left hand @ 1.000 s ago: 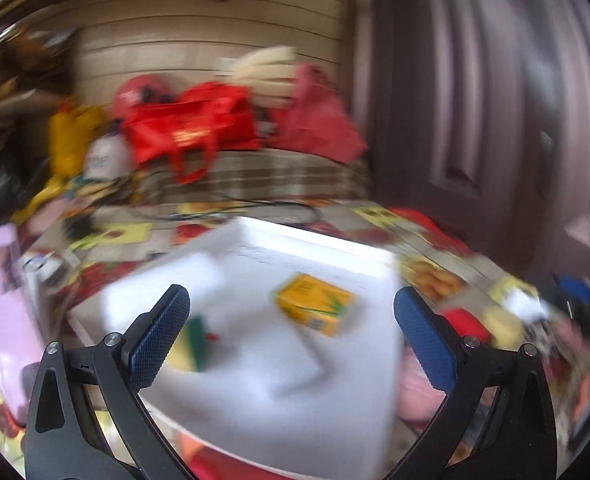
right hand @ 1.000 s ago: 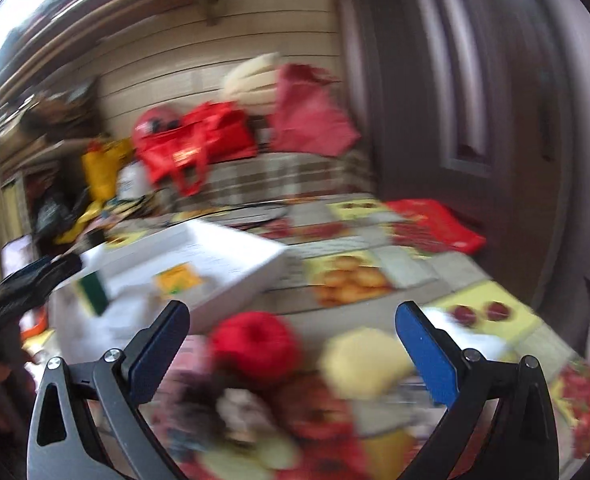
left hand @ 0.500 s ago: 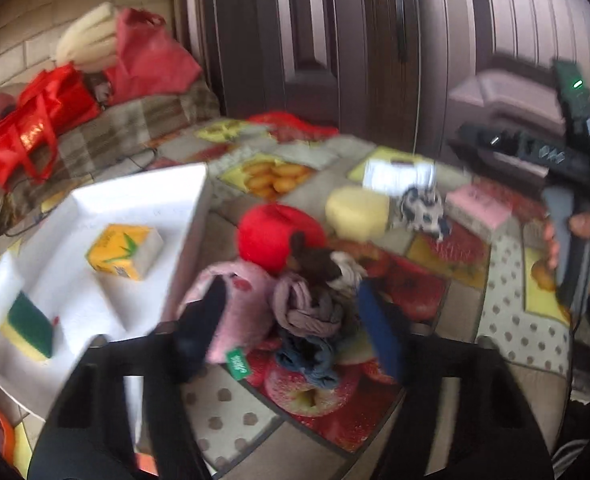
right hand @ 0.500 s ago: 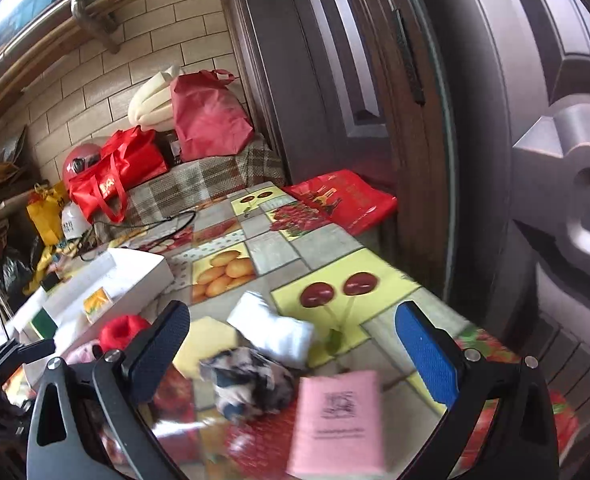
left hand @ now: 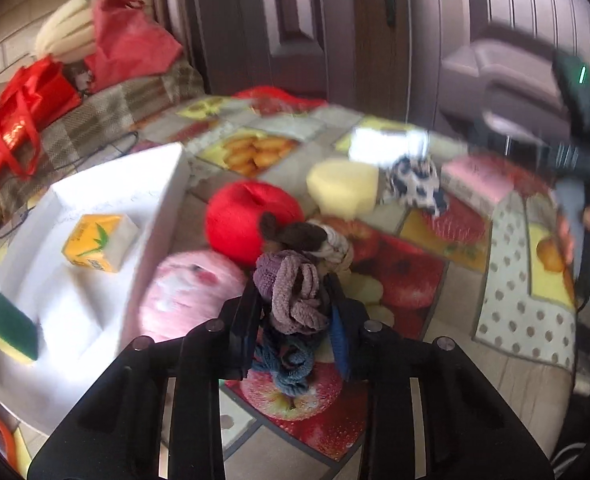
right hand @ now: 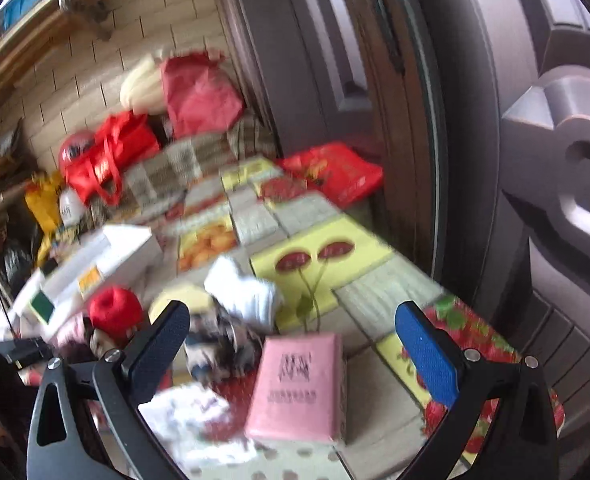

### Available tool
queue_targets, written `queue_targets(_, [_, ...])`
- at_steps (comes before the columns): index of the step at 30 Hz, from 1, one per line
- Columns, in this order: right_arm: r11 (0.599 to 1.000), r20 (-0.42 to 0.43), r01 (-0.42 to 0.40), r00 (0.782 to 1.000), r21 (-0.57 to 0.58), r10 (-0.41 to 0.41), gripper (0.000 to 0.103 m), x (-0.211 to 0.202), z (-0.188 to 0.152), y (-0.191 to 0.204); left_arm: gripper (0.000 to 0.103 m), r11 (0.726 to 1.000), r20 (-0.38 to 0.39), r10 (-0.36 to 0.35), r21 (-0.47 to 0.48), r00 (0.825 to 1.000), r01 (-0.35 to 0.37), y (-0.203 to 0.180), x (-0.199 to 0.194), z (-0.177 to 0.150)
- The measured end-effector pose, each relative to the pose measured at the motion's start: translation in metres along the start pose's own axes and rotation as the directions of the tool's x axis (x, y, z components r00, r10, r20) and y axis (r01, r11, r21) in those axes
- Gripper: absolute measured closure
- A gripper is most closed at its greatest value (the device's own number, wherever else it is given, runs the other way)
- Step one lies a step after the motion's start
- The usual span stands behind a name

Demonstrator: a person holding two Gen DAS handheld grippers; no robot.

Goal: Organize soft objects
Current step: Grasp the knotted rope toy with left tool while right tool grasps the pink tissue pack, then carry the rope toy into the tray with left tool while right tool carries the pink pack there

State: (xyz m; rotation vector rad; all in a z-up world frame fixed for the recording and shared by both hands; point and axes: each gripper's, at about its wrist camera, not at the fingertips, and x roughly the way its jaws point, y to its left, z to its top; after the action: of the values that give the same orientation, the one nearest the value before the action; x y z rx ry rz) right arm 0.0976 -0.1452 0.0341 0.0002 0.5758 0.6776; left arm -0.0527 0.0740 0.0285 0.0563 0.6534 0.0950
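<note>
The left gripper (left hand: 295, 312) was clamped on a mauve knitted scrunchie (left hand: 295, 292), its jaws having just been closing, just right of the white tray (left hand: 167, 184); the right gripper (right hand: 293, 344) stood wide, empty, above a pink packet (right hand: 299, 384).

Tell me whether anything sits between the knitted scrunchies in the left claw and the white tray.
Yes. The pink yarn ball lies directly between the purple scrunchie bundle, pinched in the left claw, and the white tray, against the tray's wall; lifting over should clear it.
</note>
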Motion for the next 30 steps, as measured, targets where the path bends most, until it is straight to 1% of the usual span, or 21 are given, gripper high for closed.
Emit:
queue_targets(1, [1.000,-0.046,0.004,0.999,-0.027,-0.005,0.000,0.005,-0.004,0.002,0.075,1.000,0.026,-0.004,-0.015,1.000,0.005,0.003,-0.005,-0.001])
queue_targets(3, [0.998,-0.103,-0.008,0.995,-0.059,0.002,0.001,0.011,-0.012,0.006,0.075,0.999,0.083,-0.026,-0.044,0.996,0.030,0.010,-0.017,-0.003])
queue_targets(5, [0.996,-0.126,0.001,0.992,-0.084,-0.012,0.011,0.012,-0.015,0.010,0.075,0.997,0.125,-0.037,-0.062,0.991,0.045,0.015,-0.026,-0.004])
queue_targets(6, [0.995,-0.141,0.008,0.990,-0.096,-0.022,0.014,0.013,-0.016,0.012,0.075,0.996,0.144,-0.037,-0.071,0.989,0.048,0.018,-0.031,-0.005])
queue_targets(7, [0.995,-0.155,0.011,0.988,-0.101,-0.026,0.027,0.016,-0.016,0.012,0.075,0.996,0.164,-0.039,-0.078,0.986,0.052,0.020,-0.035,-0.006])
queue_targets(8, [0.995,-0.175,0.011,0.984,-0.102,-0.029,0.044,0.019,-0.017,0.012,0.075,0.995,0.181,-0.037,-0.083,0.983,0.053,0.022,-0.039,-0.008])
queue_targets(9, [0.995,-0.195,0.003,0.980,-0.100,-0.022,0.050,0.023,-0.019,0.011,0.075,0.995,0.193,-0.030,-0.090,0.981,0.049,0.024,-0.042,-0.009])
queue_targets(11, [0.996,-0.188,-0.006,0.982,-0.092,-0.012,0.051,0.022,-0.020,0.008,0.075,0.993,0.217,-0.029,-0.103,0.976,0.053,0.028,-0.048,-0.011])
queue_targets(13, [0.997,-0.177,-0.017,0.984,-0.076,0.003,0.052,0.019,-0.019,0.006,0.075,0.992,0.235,-0.014,-0.116,0.972,0.042,0.031,-0.054,-0.013])
queue_targets(15, [0.999,-0.138,-0.032,0.990,-0.022,0.029,0.052,0.010,-0.018,0.000,0.075,0.992,0.265,-0.004,-0.124,0.964,0.038,0.032,-0.060,-0.016])
queue_targets(16, [0.998,-0.102,-0.065,0.993,0.008,0.066,0.052,0.004,-0.016,-0.002,0.075,0.992,0.281,0.003,-0.124,0.960,0.033,0.032,-0.064,-0.018])
queue_targets(17, [0.993,-0.048,-0.116,0.992,0.036,0.118,0.052,-0.007,-0.012,-0.002,0.075,0.992,0.299,0.012,-0.120,0.954,0.025,0.033,-0.067,-0.020])
queue_targets(19, [0.985,0.040,-0.172,0.985,0.031,0.170,0.052,-0.023,-0.006,0.006,0.075,0.993,0.334,0.053,-0.117,0.941,-0.014,0.035,-0.076,-0.023])
queue_targets(21, [0.981,0.117,-0.192,0.975,-0.001,0.191,0.052,-0.034,-0.003,0.018,0.075,0.989,0.348,0.106,-0.132,0.931,-0.063,0.041,-0.082,-0.028])
queue_targets(22, [0.979,0.162,-0.200,0.966,-0.024,0.201,0.052,-0.039,-0.002,0.027,0.075,0.986,0.349,0.128,-0.148,0.928,-0.081,0.045,-0.083,-0.029])
queue_targets(23, [0.981,0.192,-0.191,0.962,-0.040,0.195,0.052,-0.040,-0.002,0.035,0.075,0.979,0.346,0.162,-0.176,0.924,-0.106,0.052,-0.086,-0.032])
queue_targets(24, [0.982,0.207,-0.182,0.960,-0.052,0.189,0.052,-0.039,-0.002,0.042,0.075,0.974,0.342,0.183,-0.192,0.922,-0.123,0.058,-0.087,-0.034])
queue_targets(26, [0.978,0.201,-0.194,0.958,-0.077,0.205,0.052,-0.029,-0.001,0.059,0.074,0.964,0.333,0.223,-0.213,0.916,-0.158,0.068,-0.090,-0.039])
queue_targets(28, [0.972,0.198,-0.213,0.953,-0.094,0.228,0.052,-0.024,0.002,0.069,0.074,0.953,0.330,0.268,-0.228,0.905,-0.199,0.078,-0.095,-0.044])
queue_targets(30, [0.966,0.193,-0.218,0.951,-0.140,0.242,0.052,-0.020,0.001,0.084,0.074,0.939,0.325,0.307,-0.257,0.895,-0.229,0.091,-0.101,-0.051])
